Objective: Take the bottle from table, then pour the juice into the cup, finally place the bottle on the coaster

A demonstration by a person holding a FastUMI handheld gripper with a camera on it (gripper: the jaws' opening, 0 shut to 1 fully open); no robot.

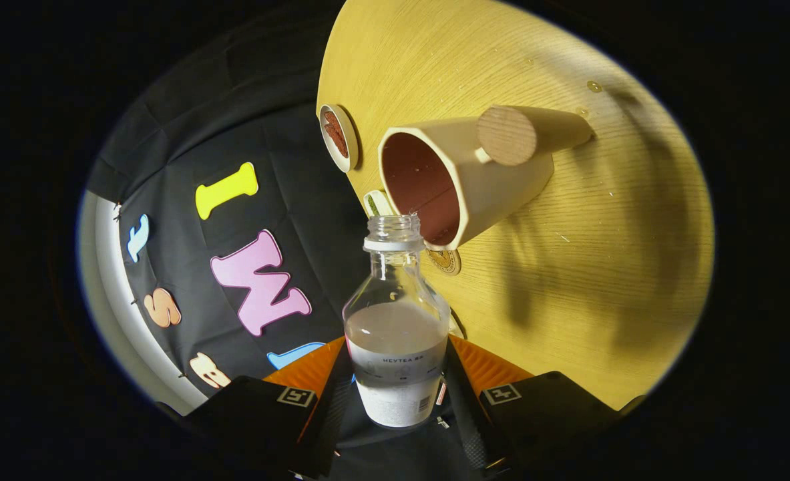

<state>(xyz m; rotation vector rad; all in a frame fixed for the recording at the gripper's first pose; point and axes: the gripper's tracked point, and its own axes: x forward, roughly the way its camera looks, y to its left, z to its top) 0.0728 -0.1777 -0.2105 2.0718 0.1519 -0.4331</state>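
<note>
- Between the fingers: gripper (395, 401) is clamped on the bottle (397, 334), one finger pressing each side of its lower body at the label.
- Bottle is uncapped, open neck pointing away from the fingers, pale liquid up to roughly the shoulder line.
- Whole view is rolled hard, so the rig looks tipped toward a pour; table (568, 280) runs steeply across the frame.
- Cup (461, 177), beige outside and dark red inside, with a round wooden handle, sits just beyond the bottle mouth; its rim looks very near the neck, and I can't tell whether they touch.
- No stream visible at the mouth, so my read is that the pour hasn't started, or is right at the start.
- Round coaster (445, 260) lies on the table beside the cup's base, partly hidden by the bottle neck. Small dish (338, 137) sits further back near the table edge.
- Risks:
  - mouth isn't clearly over the cup opening, so tipping more could send juice down the outer wall onto table and coaster
  - neck bumping the rim could shove or tip the cup
  - grip is low, weight sits above it, so the bottle could pivot in the pads
  - fast tilt means a glug and splash
</note>
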